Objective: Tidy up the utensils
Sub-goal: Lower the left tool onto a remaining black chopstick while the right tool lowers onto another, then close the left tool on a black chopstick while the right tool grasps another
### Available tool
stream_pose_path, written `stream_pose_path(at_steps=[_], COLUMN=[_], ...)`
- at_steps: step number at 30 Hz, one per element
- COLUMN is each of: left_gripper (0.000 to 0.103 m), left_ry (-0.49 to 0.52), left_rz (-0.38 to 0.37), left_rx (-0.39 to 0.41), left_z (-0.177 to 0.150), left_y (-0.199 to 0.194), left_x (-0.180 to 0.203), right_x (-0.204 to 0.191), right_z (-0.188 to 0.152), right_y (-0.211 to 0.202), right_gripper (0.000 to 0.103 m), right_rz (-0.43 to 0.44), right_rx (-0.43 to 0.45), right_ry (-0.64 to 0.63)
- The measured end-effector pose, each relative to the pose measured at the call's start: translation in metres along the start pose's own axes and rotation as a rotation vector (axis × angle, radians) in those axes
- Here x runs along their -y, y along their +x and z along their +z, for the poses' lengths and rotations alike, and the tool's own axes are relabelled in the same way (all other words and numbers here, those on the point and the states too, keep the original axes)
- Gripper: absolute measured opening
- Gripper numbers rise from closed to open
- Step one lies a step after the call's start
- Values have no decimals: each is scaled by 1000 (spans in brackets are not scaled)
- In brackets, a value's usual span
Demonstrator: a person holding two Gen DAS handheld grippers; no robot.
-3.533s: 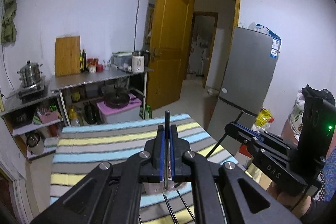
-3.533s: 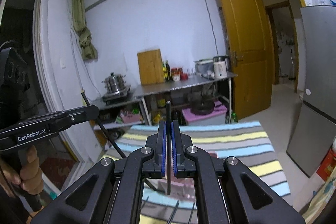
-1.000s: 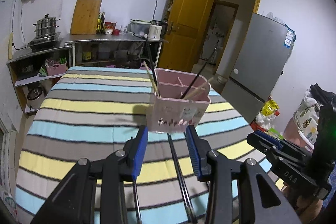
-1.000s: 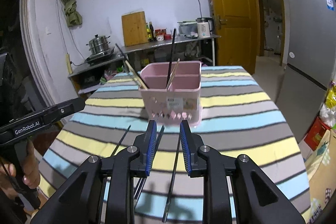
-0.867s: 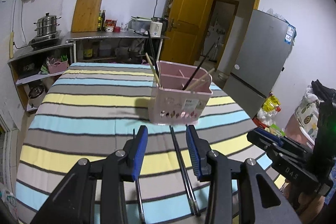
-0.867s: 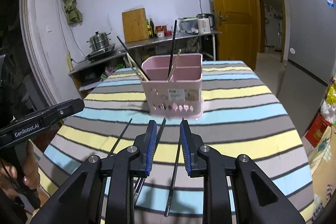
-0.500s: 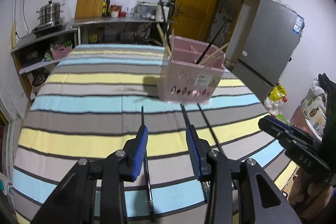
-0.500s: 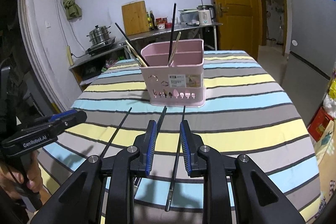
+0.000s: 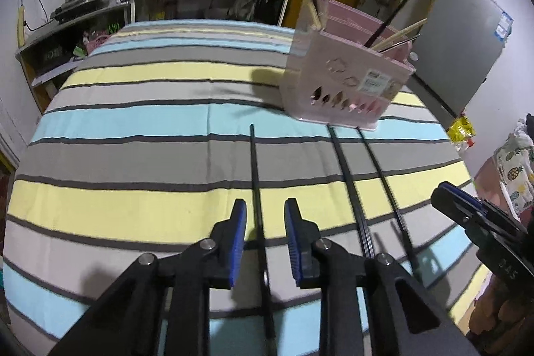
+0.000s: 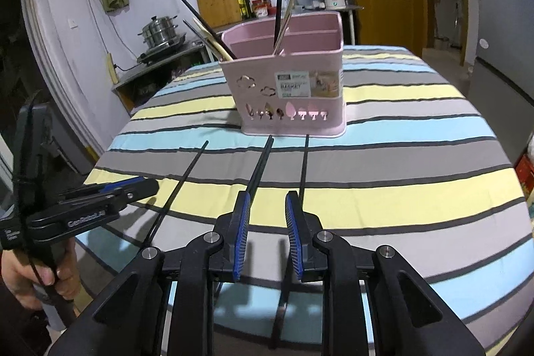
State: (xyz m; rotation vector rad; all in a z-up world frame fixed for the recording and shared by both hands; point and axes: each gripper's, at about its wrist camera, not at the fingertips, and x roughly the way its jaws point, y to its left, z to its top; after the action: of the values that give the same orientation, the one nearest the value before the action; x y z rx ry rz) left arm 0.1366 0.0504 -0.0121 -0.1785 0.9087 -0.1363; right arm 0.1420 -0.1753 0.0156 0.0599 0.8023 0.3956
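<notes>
Chopsticks — long, thin black ones — lie loose on the striped tablecloth (image 9: pixel 133 122), and in the left wrist view one black chopstick (image 9: pixel 255 175) runs straight between the wide-open jaws of the left gripper (image 9: pixel 264 239), which holds nothing, while the pink plastic utensil basket (image 9: pixel 347 82) stands beyond with several sticks already in it. From the right wrist view the right gripper (image 10: pixel 268 234) hovers just as open and empty, flanked by two more black chopsticks (image 10: pixel 258 167) — so the pick-up step looks in hand, and each gripper likely needs to lower and close on one stick.
</notes>
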Motion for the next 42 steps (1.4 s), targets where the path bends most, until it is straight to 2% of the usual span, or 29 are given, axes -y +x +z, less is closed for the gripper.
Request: stream_pose_path(at_steps=[12,18,27,32,42], left_gripper=[24,24,24,24,24], left_ry=[4,3,13,22,51], left_rz=[12,4,6,14,20], left_rx=[-61,-56,-49,-53,-91], left_z=[16,16,16,18,44], left_y=[42,45,45,46,65], left_x=[-5,-8,-8,-7,-2], right_x=[-9,-10,-10,-10,-4], right_z=[19,17,18,18,40], right_y=[66,87,91,92,111], right_gripper=[16,15,15,15,15], right_rz=[-5,-31,-76,-72,-70], right_rx=[-100,-154,-166,-182,-200], right_ry=[-4,2,6,7,16])
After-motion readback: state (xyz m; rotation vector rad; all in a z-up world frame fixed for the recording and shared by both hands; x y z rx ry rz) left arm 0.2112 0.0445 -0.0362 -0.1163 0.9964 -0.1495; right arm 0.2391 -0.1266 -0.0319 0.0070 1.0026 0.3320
